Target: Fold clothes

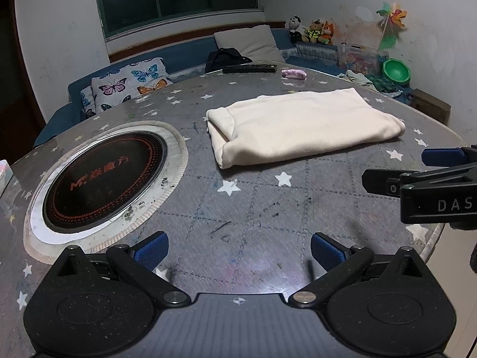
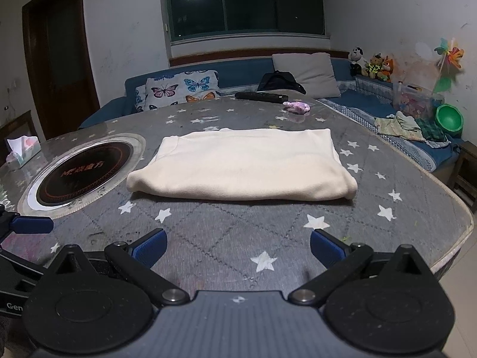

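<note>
A cream garment (image 1: 301, 126) lies folded into a flat rectangle on the grey star-patterned table; it also shows in the right wrist view (image 2: 241, 167). My left gripper (image 1: 238, 250) is open and empty, hovering over the table's near edge, short of the garment. My right gripper (image 2: 238, 249) is open and empty, also near the front edge, facing the garment's long side. The right gripper shows from the side at the right edge of the left wrist view (image 1: 417, 170). One blue left fingertip (image 2: 29, 225) shows at the left edge of the right wrist view.
A round black induction cooktop (image 1: 104, 182) is set in the table (image 1: 268, 208) left of the garment. A black remote (image 2: 259, 96) and a pink cloth (image 2: 297, 107) lie at the far edge. A tissue pack (image 2: 22, 152) sits far left. A sofa with cushions stands behind.
</note>
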